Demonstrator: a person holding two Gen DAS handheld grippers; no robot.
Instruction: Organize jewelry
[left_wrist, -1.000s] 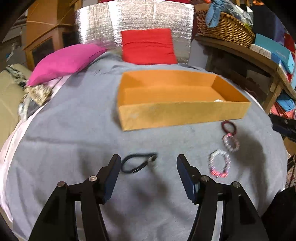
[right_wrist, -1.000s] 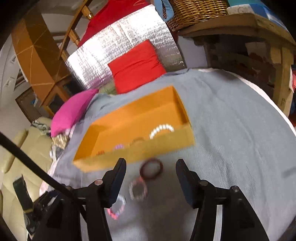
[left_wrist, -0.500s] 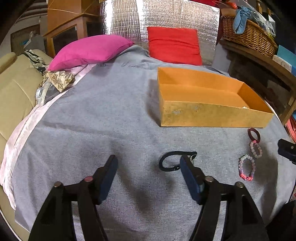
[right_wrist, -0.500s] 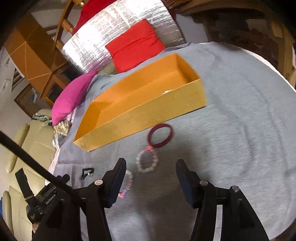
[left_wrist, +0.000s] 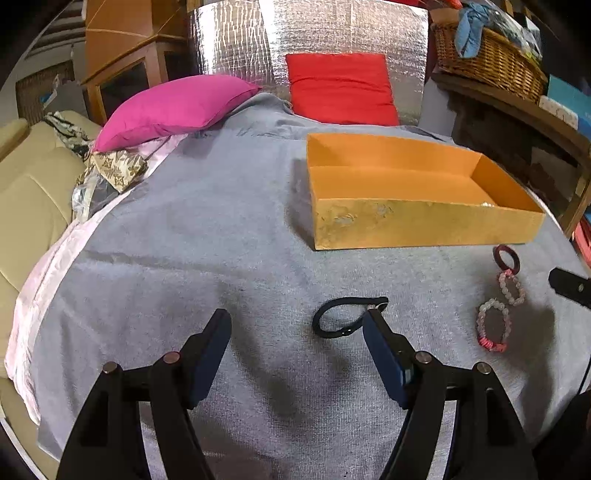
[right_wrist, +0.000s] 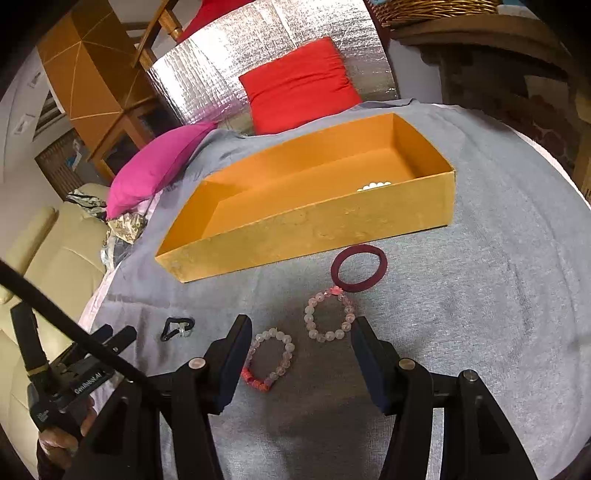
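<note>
Orange box (right_wrist: 314, 225): open-topped on the grey blanket (left_wrist: 221, 240), holding a white bead string (right_wrist: 373, 186).
Maroon ring (right_wrist: 359, 267), two pink bead bracelets (right_wrist: 328, 315) (right_wrist: 269, 360): lined up just before the box, within the right tongs' (right_wrist: 297, 356) reach; tongs released, empty.
Black band (left_wrist: 345, 315): loose beside the left tongs (left_wrist: 295, 343), also released, empty.
</note>
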